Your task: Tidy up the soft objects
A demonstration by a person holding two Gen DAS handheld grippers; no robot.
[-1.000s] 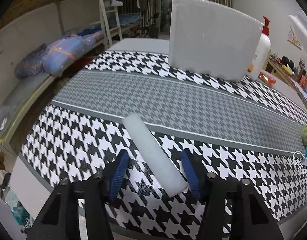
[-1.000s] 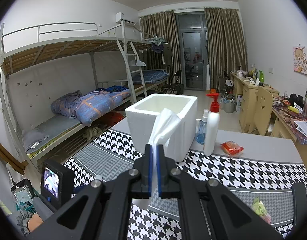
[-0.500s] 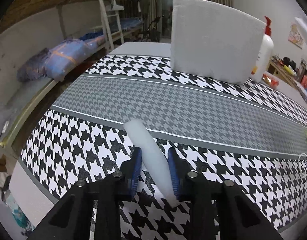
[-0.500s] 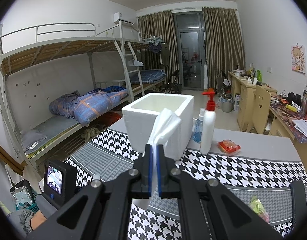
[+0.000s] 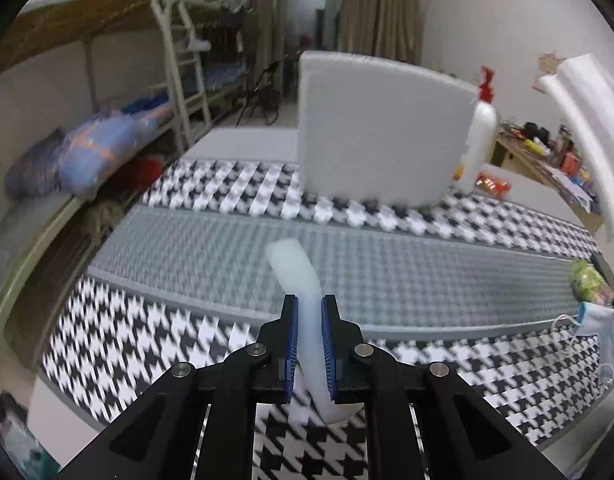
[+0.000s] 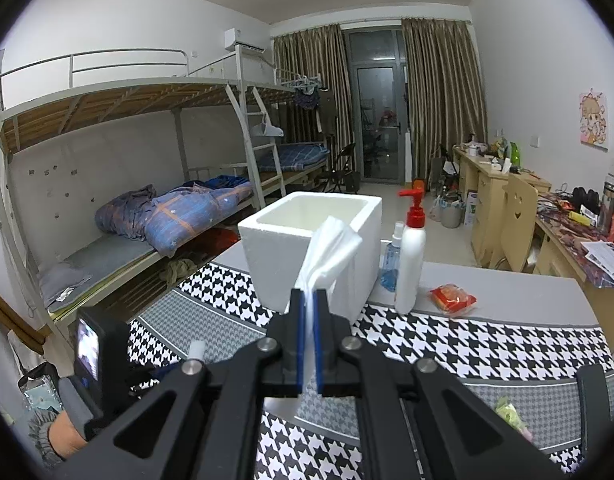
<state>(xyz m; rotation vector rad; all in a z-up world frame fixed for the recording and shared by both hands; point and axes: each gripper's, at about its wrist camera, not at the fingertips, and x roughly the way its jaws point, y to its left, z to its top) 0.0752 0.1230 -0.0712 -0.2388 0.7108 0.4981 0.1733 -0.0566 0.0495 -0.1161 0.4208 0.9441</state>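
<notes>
My left gripper (image 5: 309,312) is shut on a white foam stick (image 5: 295,268) and holds it lifted above the houndstooth tablecloth (image 5: 147,340). My right gripper (image 6: 309,308) is shut on a folded white foam sheet (image 6: 331,248), held high above the table; the sheet also shows at the right edge of the left wrist view (image 5: 591,128). An open white foam box (image 6: 311,240) stands at the far side of the table, beyond both grippers (image 5: 379,132). The left gripper's body and the tip of the foam stick (image 6: 197,350) show at lower left in the right wrist view.
A pump bottle (image 6: 411,256), a small blue spray bottle (image 6: 391,260) and a red snack packet (image 6: 451,298) stand right of the box. A green packet (image 5: 587,280) and a blue face mask (image 5: 599,328) lie at the table's right end. A bunk bed (image 6: 167,220) is to the left.
My left gripper has closed on the foam stick and lifted it off the cloth, tilting up toward the box. My right gripper still holds the foam sheet and has barely moved.
</notes>
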